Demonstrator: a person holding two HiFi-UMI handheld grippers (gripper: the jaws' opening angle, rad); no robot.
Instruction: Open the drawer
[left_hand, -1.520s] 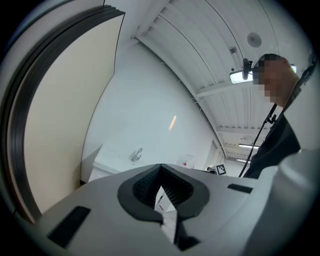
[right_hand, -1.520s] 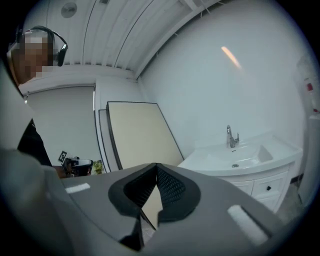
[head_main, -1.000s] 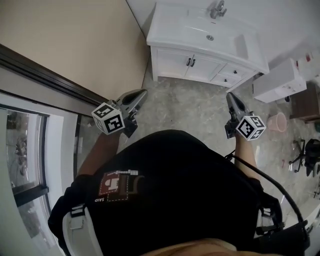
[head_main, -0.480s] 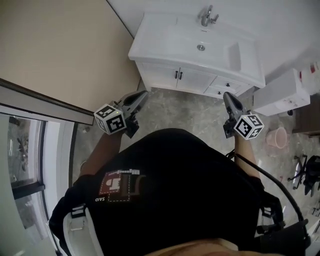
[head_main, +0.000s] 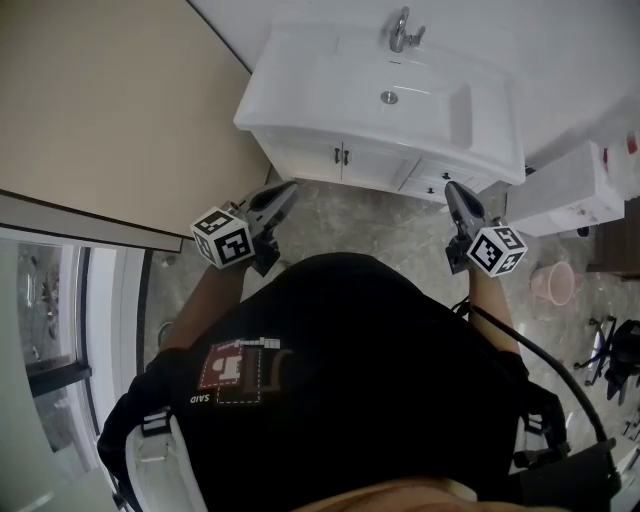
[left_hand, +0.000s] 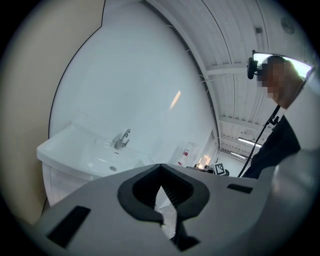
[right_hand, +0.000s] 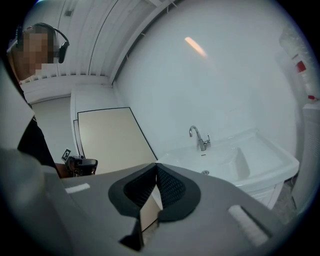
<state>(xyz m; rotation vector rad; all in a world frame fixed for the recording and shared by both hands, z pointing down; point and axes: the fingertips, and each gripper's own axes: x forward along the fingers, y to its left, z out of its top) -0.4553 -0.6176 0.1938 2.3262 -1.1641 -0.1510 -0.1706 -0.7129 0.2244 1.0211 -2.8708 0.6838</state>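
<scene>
A white vanity cabinet (head_main: 330, 160) with a sink (head_main: 400, 95) and a faucet (head_main: 400, 30) stands ahead on the grey floor. Two small drawers (head_main: 432, 180) sit at its right, beside two doors with dark handles (head_main: 342, 156). My right gripper (head_main: 449, 189) is shut and empty, its tip in front of the drawers but apart from them. My left gripper (head_main: 288, 188) is also shut with nothing in it, short of the cabinet's left corner. The sink (left_hand: 95, 157) shows beyond the left gripper (left_hand: 160, 167), and the faucet (right_hand: 199, 137) shows beyond the right gripper (right_hand: 156, 165).
A white box-shaped unit (head_main: 575, 190) stands right of the vanity, with a pink bucket (head_main: 553, 283) on the floor near it. A beige wall (head_main: 110, 110) runs along the left, with a glass door (head_main: 50, 300) below it. Black gear (head_main: 620, 350) lies at far right.
The vanity has come closer and larger in the head view as the person walked toward it. Both grippers stayed shut and held the same pose in front of the body.
</scene>
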